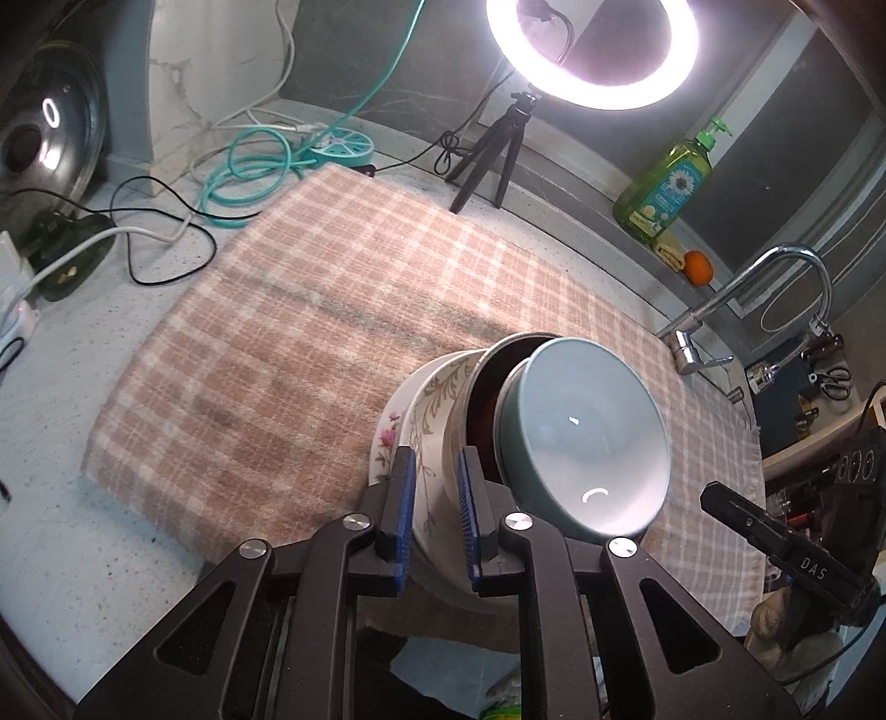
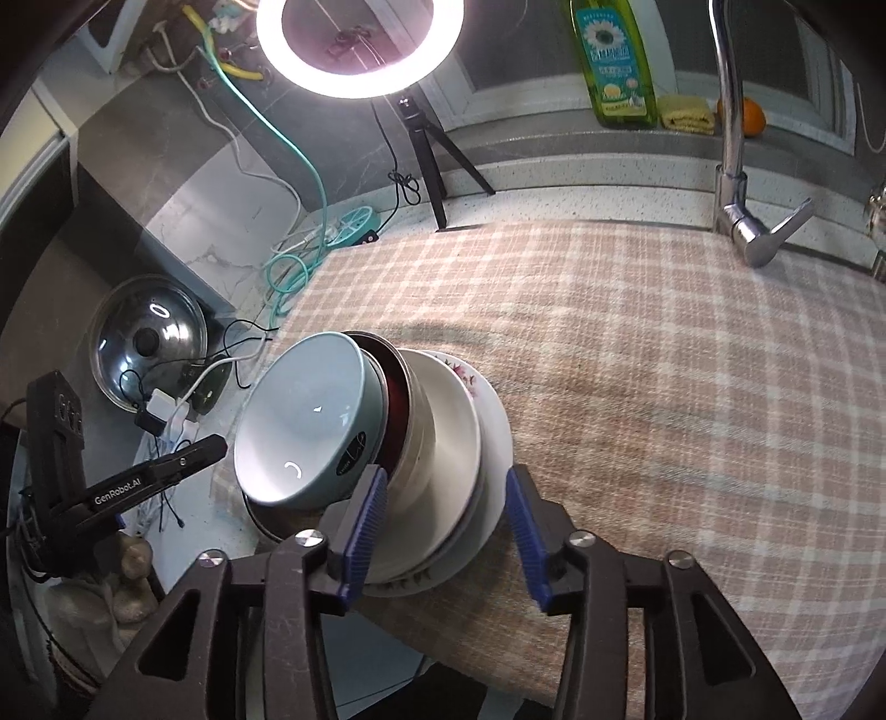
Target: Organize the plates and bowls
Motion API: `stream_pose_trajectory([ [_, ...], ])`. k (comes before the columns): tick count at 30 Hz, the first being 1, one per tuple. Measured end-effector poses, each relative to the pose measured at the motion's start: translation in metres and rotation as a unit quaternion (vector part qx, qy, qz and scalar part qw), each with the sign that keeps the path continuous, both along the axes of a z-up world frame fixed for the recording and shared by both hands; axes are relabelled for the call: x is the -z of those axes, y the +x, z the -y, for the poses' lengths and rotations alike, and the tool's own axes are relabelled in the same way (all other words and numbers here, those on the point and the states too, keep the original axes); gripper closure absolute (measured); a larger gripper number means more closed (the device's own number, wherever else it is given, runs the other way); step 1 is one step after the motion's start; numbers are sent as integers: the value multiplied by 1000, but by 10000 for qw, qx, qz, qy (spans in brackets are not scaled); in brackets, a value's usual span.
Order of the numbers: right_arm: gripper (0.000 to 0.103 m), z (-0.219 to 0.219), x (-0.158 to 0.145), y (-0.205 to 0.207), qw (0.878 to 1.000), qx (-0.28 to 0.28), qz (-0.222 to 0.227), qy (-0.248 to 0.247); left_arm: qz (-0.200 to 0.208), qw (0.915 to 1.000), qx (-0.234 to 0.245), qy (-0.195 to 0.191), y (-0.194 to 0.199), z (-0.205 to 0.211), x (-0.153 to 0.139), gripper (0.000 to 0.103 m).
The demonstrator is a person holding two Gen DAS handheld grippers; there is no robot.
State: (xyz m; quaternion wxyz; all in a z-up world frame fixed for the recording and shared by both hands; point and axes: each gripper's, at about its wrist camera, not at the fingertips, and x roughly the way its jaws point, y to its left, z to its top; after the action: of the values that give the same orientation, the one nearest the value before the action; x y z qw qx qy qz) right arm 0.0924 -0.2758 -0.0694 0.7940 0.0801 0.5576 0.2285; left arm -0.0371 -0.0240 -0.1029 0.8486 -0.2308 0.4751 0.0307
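Two views: left wrist and right wrist, both aimed down at one nested stack of dishes.
Stack location: on the plaid cloth [image 1: 310, 310], near its front edge.
Stack order: teal bowl [image 1: 587, 437] on top, tilted; under it a dark-lined metal bowl [image 2: 396, 410], a white bowl [image 2: 443, 443], then a floral plate [image 1: 390, 437] at the bottom.
Left gripper [image 1: 437, 515]: jaws narrow, straddling the rim of the patterned white dish; whether the pads press on it cannot be told.
Right gripper [image 2: 443, 531]: jaws spread wide around the stack's rims, pads clear of the ware, nothing gripped.
Left view only: leaf pattern on the white bowl's wall; scissors and clutter beyond the faucet [image 1: 775, 293].
Right view only: printed mark on the teal bowl's outer wall; the other gripper's side marked GenRobot.AI.
Surface: speckled pale countertop [image 1: 66, 498], cloth laid over it.
Room: ring light [image 2: 360, 47] on a tripod, green soap bottle [image 1: 667, 183], orange [image 1: 698, 267], pot lid [image 2: 148, 343], teal cable [image 1: 249, 166].
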Motion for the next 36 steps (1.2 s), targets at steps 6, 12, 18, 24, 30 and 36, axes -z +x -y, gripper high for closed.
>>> stream_pose_trajectory([
  [6, 56, -1, -13, -15, 9992, -110, 342, -185, 201, 9994, 118, 244, -12, 13, -16, 85],
  [12, 49, -3, -31, -31, 9969, 8, 715, -318, 485, 9971, 318, 503, -23, 20, -34, 69],
  [18, 39, -12, -44, -53, 9936, 275, 1005, -446, 709, 9923, 609, 810, -37, 24, -46, 42],
  [24, 25, -24, -53, -76, 9906, 643, 1106, -478, 801, 9894, 799, 911, -49, 17, -55, 29],
  [30, 21, -34, -61, -97, 9853, 835, 1289, -749, 871, 9856, 1081, 965, -54, 16, -60, 29],
  [36, 21, -34, -73, -106, 9811, 1022, 1430, -805, 983, 9835, 1206, 920, -56, 15, -65, 26],
])
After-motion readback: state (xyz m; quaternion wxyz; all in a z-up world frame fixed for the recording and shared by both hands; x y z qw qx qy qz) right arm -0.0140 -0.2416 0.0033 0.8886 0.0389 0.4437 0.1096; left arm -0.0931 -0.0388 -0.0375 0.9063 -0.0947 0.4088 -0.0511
